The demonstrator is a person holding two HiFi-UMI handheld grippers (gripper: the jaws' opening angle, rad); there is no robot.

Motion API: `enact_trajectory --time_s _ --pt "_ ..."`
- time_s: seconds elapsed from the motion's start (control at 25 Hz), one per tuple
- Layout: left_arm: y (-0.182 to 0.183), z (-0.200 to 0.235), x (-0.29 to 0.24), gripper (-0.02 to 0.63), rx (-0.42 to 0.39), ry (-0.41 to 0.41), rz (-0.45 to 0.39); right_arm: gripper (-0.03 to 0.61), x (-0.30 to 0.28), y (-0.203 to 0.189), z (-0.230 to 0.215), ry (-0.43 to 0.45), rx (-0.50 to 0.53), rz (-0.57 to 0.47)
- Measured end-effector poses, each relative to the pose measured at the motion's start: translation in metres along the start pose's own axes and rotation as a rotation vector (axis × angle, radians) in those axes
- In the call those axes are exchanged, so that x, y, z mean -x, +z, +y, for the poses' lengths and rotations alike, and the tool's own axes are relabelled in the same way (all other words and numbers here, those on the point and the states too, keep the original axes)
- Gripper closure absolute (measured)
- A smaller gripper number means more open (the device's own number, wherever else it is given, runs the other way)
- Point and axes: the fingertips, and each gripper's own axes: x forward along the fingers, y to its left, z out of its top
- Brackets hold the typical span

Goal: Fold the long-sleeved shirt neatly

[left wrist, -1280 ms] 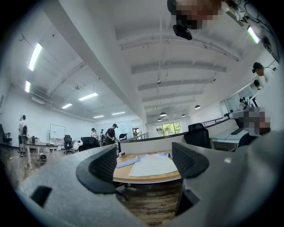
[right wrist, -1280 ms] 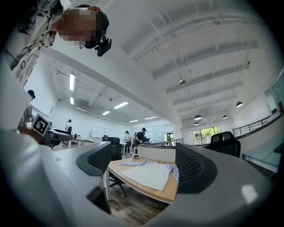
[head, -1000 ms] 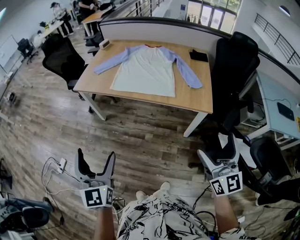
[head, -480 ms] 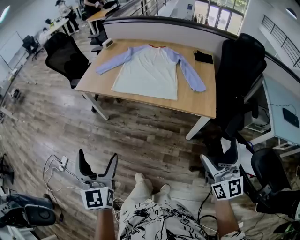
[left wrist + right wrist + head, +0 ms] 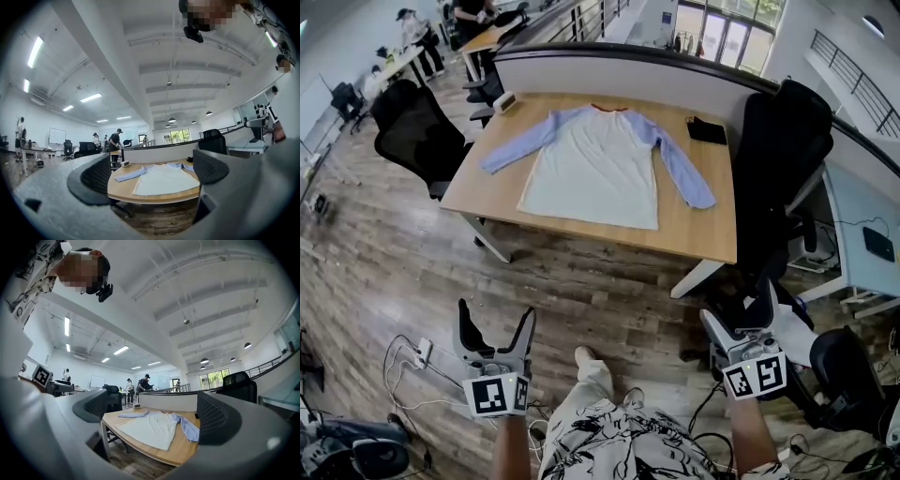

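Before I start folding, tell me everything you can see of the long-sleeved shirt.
The shirt lies flat and unfolded on the wooden table, collar toward the far edge, hem toward the near edge. Its body is pale cloth, the sleeves are light blue, and the neckline is trimmed in red. One sleeve stretches out to the head view's left; the other angles down on the right. Only the table touches it.
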Motion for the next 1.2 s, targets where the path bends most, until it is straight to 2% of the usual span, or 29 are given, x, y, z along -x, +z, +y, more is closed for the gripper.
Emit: enact_trajectory --time_s 0.4,0.8,1.0,1.2 --pt "0.002 0.062 -0.1 0.075 0.003 -0.026 -0.008 -0.012 -0.113 0.001 0.006 -0.032 -0.003 -0.028" --pt "-0.011 0.097 -0.164 0.072 0.006 -0.066 0.022 -0.008 -0.174 -0.015 0.005 -0.075 -0.001 0.005" --pt "-0.026 0.096 -0.21 0.071 0.025 -0.074 0.043 -0.008 -0.208 -0.034 -0.019 -0.083 -0.011 0.027" --pt "-0.034 0.088 -0.271 0.064 0.015 -0.076 0.048 -0.008 -0.256 -0.048 -0.062 -0.089 -0.018 0.026"
